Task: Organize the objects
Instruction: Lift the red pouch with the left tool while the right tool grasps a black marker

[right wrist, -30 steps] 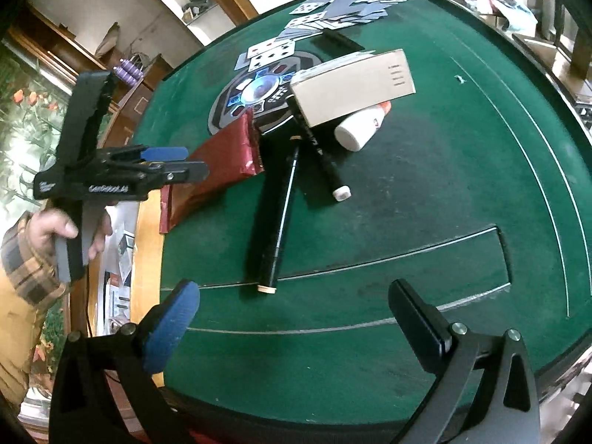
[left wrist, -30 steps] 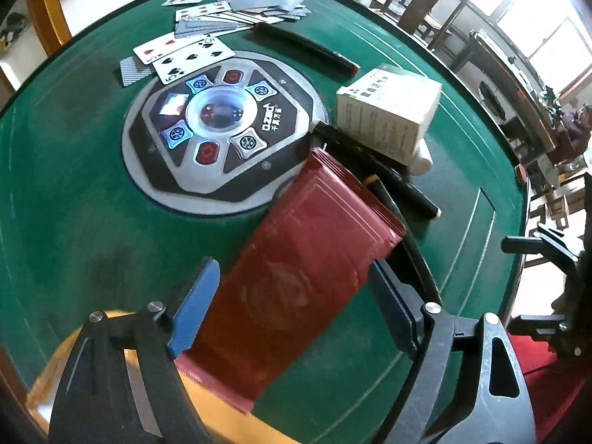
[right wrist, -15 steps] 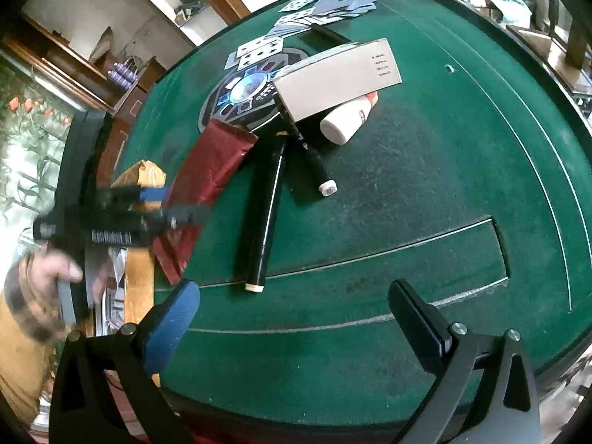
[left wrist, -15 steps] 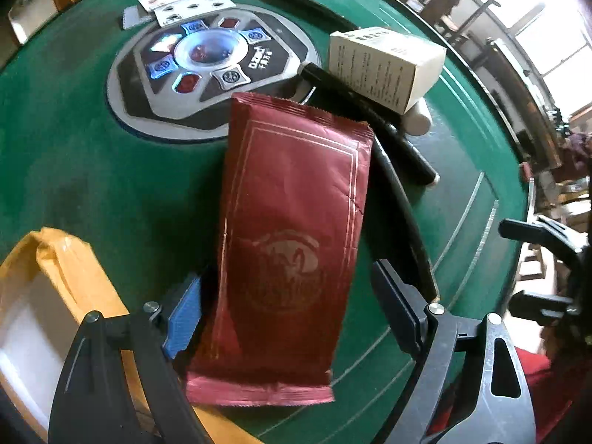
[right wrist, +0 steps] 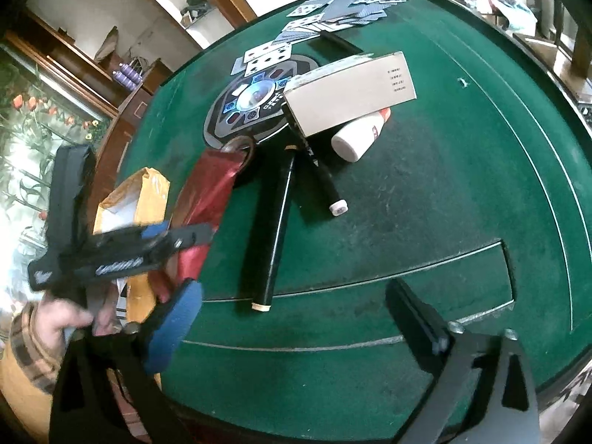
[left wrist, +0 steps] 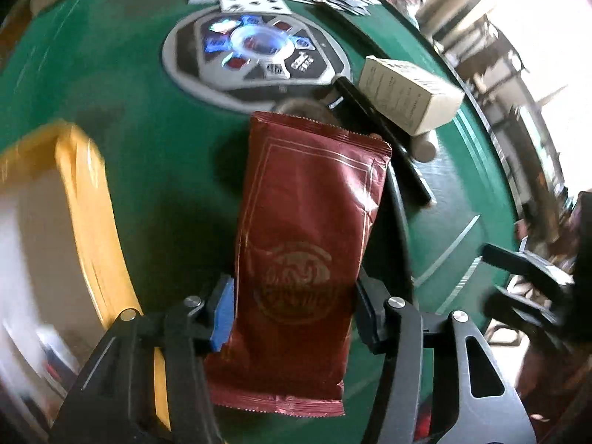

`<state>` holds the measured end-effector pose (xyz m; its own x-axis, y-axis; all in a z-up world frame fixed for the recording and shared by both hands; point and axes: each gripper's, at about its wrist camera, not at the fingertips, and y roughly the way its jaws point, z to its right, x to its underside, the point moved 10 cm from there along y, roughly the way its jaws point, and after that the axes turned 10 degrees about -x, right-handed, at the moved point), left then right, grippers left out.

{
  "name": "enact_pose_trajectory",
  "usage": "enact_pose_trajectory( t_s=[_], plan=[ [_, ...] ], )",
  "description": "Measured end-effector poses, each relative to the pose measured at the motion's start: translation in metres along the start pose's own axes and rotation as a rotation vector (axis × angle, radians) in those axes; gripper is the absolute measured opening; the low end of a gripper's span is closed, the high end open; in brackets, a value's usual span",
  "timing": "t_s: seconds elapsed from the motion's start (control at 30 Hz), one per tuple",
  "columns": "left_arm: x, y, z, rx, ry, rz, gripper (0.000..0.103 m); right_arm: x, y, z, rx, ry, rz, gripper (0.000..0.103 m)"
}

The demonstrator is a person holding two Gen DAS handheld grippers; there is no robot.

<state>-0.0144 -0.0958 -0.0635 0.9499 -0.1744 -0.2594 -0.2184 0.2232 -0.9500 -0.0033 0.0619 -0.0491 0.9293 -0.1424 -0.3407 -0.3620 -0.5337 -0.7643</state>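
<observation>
A: Red foil pouch (left wrist: 307, 244): where is it?
B: Clamped between the left gripper (left wrist: 294, 312) fingers, raised over the green felt table (right wrist: 425, 203) beside a yellow envelope (left wrist: 88, 203).
A: Right gripper (right wrist: 296, 318)?
B: Spread wide, holding nothing, above the table edge.

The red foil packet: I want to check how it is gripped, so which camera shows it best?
The left wrist view: the red foil packet fills the frame, face-on, clamped between the left gripper fingers. The right wrist view shows it only edge-on at the left, partly hidden behind that gripper.
</observation>
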Motion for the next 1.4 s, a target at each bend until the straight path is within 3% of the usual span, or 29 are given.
enact_pose_trajectory(
  t_s=[0.03,0.1,0.13,0.4,0.57,0.7,0.73,1.03,1.4],
  plan=[
    [0.006,-0.002,0.000,0.004,-0.021,0.002,0.053,0.000,0.002,0.002,0.014,-0.006,-0.010,0.081],
    [0.018,-0.005,0.006,0.002,-0.038,0.003,0.053,0.001,0.009,0.006,0.046,-0.013,-0.039,0.048],
    [0.023,-0.006,0.008,0.002,-0.047,0.001,0.053,0.000,0.013,0.007,0.050,-0.018,-0.056,0.044],
    [0.043,-0.013,0.011,-0.017,-0.082,0.031,0.053,-0.023,0.047,-0.011,0.042,-0.061,-0.096,0.043],
    [0.043,-0.012,0.011,-0.019,-0.094,0.033,0.053,-0.034,0.069,-0.010,0.137,-0.094,-0.125,0.042],
    [0.042,-0.011,0.011,-0.027,-0.089,0.035,0.053,-0.036,0.073,-0.007,0.220,-0.202,-0.133,0.015],
    [0.042,-0.010,0.011,-0.029,-0.089,0.034,0.053,-0.036,0.072,-0.005,0.237,-0.229,-0.135,0.013],
    [0.042,-0.008,0.015,-0.089,-0.055,0.036,0.053,-0.017,0.049,0.014,0.258,-0.238,-0.146,0.013],
    [0.042,-0.007,0.015,-0.120,-0.049,0.034,0.049,-0.012,0.042,0.008,0.235,-0.227,-0.121,0.013]
  ],
)
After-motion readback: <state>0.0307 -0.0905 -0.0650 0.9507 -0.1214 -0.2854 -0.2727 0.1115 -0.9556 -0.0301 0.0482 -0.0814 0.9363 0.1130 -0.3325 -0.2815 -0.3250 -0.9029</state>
